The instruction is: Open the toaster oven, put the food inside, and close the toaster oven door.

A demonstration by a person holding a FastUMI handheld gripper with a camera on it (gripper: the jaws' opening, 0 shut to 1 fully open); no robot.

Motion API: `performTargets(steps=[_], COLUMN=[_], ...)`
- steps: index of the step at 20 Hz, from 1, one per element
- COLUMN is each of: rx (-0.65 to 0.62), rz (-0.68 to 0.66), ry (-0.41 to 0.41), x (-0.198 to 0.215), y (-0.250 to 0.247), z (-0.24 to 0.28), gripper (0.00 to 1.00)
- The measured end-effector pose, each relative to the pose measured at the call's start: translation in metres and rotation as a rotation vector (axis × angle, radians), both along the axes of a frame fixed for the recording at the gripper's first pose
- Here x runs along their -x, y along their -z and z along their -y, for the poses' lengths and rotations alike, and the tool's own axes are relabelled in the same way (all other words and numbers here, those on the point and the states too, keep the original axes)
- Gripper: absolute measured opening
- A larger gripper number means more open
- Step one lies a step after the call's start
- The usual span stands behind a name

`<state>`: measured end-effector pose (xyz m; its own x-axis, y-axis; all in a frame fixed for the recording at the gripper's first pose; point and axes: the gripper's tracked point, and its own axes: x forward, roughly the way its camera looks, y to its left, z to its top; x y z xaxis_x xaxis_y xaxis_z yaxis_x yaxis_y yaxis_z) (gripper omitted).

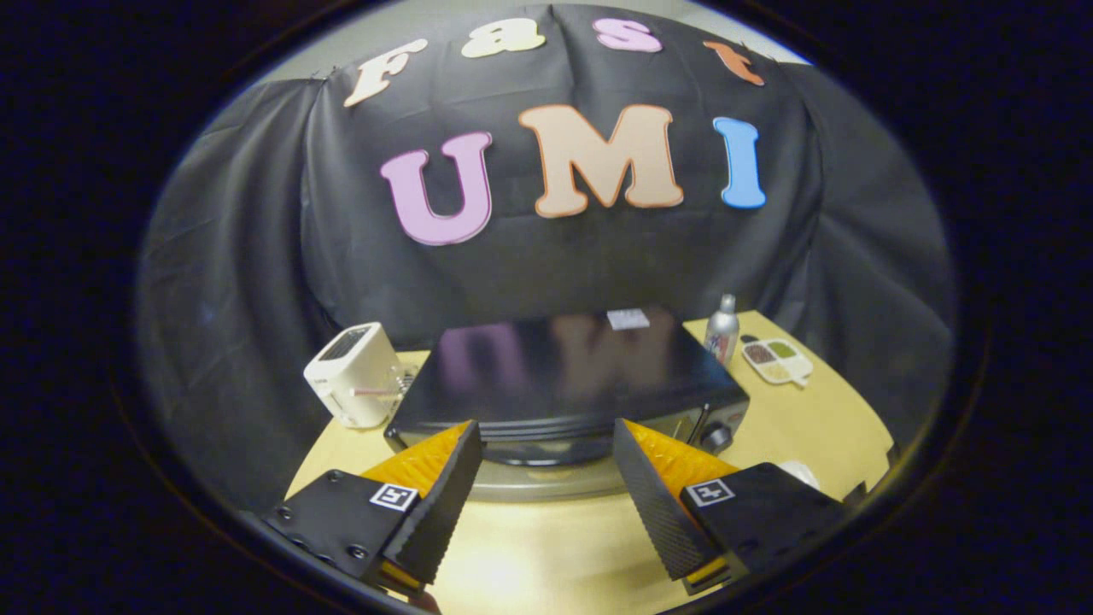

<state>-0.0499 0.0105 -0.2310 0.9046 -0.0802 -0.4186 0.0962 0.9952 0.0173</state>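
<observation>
The black toaster oven [564,367] stands on the wooden table [820,418], seen from above and in front. Its glossy top faces me, and a control knob [716,437] shows at its front right corner. Between my fingers lies the oven's front edge, with a dark curved bar and a silver band [546,487] below it; I cannot tell how the door stands. My gripper [546,427] is open, its fingertips [465,444] just short of the oven's front, with nothing held. A white divided dish of food [775,359] sits on the table right of the oven.
A white pop-up toaster [354,374] stands left of the oven, close to its side. A silver bottle [722,331] stands at the oven's back right corner, next to the dish. A small white object [801,472] peeks out beyond my right finger. Black cloth walls the booth.
</observation>
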Motion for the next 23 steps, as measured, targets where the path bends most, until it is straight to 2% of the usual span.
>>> performTargets(steps=[7, 13, 17, 23], rx=[0.035, 0.069, 0.11, 0.168], rz=[0.295, 0.518, 0.589, 0.599], ry=[0.001, 0.068, 0.144, 0.256], x=[-0.031, -0.037, -0.028, -0.008], y=[-0.136, -0.231, -0.258, -0.273], z=[0.022, 0.078, 0.135, 0.205], gripper=[0.97, 0.97, 0.97, 0.97])
